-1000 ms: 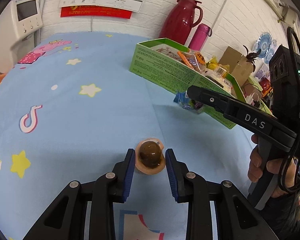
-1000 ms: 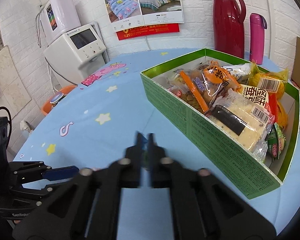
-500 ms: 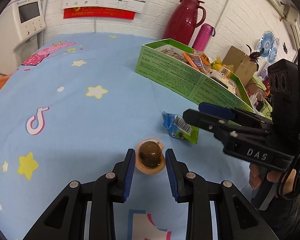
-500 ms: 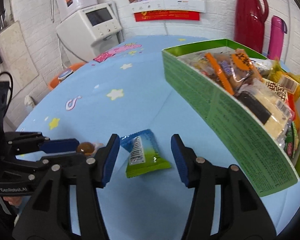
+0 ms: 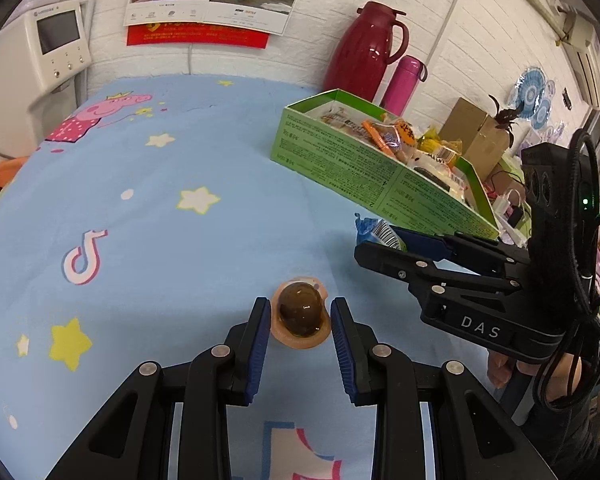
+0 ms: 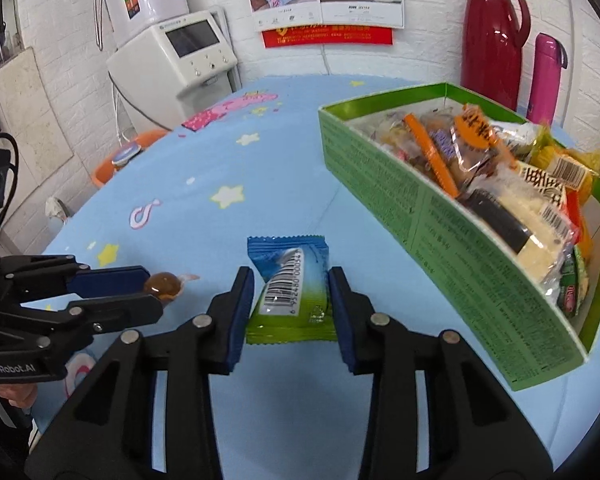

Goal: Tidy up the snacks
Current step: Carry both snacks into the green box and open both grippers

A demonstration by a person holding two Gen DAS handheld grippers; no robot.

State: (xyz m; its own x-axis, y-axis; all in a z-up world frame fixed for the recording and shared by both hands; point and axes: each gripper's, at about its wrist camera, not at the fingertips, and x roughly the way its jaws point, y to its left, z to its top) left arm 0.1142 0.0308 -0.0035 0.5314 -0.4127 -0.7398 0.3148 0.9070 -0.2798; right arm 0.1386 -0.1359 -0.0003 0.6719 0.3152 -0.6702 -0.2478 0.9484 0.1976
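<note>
Right tongs (image 6: 291, 300): over the last second they are going from pressed together, well above the cloth, to spread wide and lowered over the blue-and-green snack packet (image 6: 290, 288). The packet is now sitting between the two blue pads, which are bracketing its long sides; whether they are touching the wrapper cannot be told, and it looks undented. Jaws apart, nothing gripped.

Left tongs (image 5: 299, 334): not changing across the same second. They are staying parted around the brown jelly cup (image 5: 300, 316), a narrow gap showing on each side of its flange. No grip yet.

Reading for the task: both loose snacks are lying flat on the blue tabletop (image 5: 172, 248), outside the green box (image 6: 452, 240), which is already crowded with wrapped packets. With each tool now straddling its own item, the approach looks finished and the squeeze is probably the step in hand for both, then a lift and carry into the box.

Pose, right: the tool is coming in low and nearly level with the cloth, fingers pointing along the packet's length toward the far wall, box just to its right. In the left wrist view the right tool's body is lying across the right of the frame, with a hand (image 5: 540, 376) wrapping the handle below it.

Pose, left: also low, pitching slightly down, the cup centred between the pads. In the right wrist view it is reaching in from the left edge, tips meeting the cup.
</note>
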